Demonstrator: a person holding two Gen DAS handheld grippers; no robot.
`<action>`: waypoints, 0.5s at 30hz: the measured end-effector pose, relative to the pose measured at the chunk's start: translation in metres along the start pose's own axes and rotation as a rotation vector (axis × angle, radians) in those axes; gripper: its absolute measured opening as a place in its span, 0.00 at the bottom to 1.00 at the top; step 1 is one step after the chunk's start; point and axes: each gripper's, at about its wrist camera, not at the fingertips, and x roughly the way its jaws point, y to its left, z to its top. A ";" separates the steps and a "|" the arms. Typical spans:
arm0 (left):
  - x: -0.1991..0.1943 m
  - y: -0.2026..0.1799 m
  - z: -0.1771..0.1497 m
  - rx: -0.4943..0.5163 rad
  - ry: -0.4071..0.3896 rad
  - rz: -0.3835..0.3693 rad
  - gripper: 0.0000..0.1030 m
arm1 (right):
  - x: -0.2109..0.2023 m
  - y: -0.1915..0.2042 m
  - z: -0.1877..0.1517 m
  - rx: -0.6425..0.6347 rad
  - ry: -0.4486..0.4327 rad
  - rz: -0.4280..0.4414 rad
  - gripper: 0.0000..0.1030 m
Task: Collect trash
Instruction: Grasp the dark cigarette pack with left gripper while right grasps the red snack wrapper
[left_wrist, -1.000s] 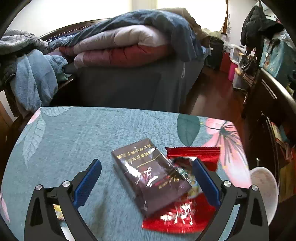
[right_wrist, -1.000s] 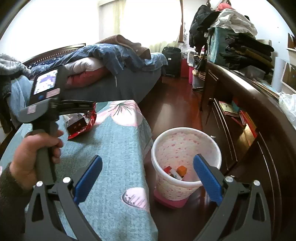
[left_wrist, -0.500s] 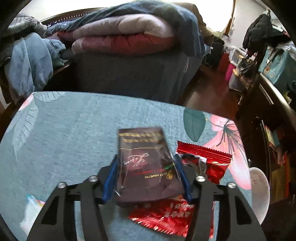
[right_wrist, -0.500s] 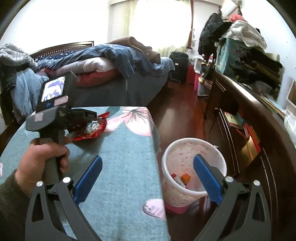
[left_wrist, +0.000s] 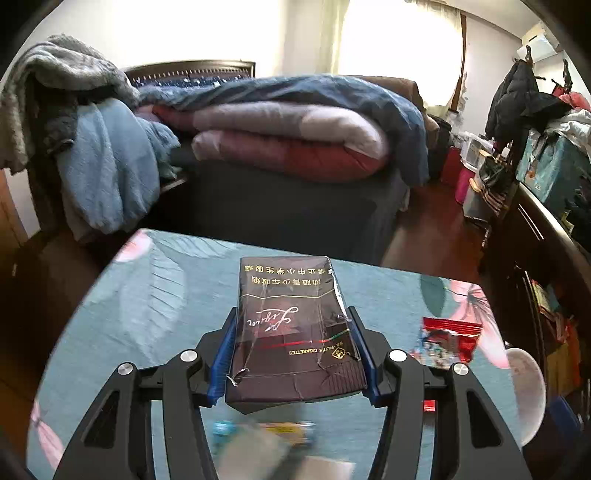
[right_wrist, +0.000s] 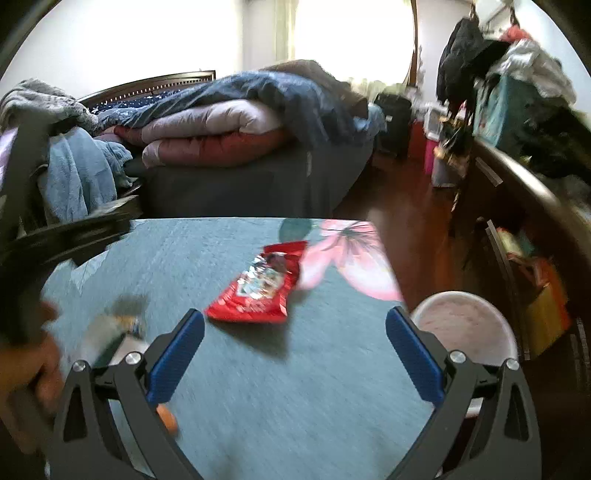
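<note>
Cigarette pack (left_wrist: 291, 328): dark maroon, gold script, torn cellophane wrap, a light stiff box, film likely slippery, so side-on pinch across the narrow faces suits it. Left tool (left_wrist: 293, 354) clamps it exactly so, pack lifted above the worktop (left_wrist: 147, 295). Red snack wrapper (right_wrist: 258, 288) lies flat at 12 o'clock from the right tool (right_wrist: 295, 354), which is spread wide and empty; crinkly, limp, weightless, best taken at an edge. Trash bin (right_wrist: 465, 325) sits off the worktop at 3 o'clock, pink-white. Blurred scraps at 9 o'clock, unclear.
</note>
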 end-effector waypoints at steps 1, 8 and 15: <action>-0.002 0.005 0.000 0.004 -0.009 0.004 0.54 | 0.014 0.005 0.005 0.010 0.021 0.012 0.96; 0.001 0.026 0.001 0.009 0.001 -0.033 0.54 | 0.098 0.020 0.023 0.062 0.152 -0.014 0.95; 0.002 0.037 -0.002 0.004 0.006 -0.034 0.54 | 0.118 0.028 0.024 0.056 0.194 -0.027 0.35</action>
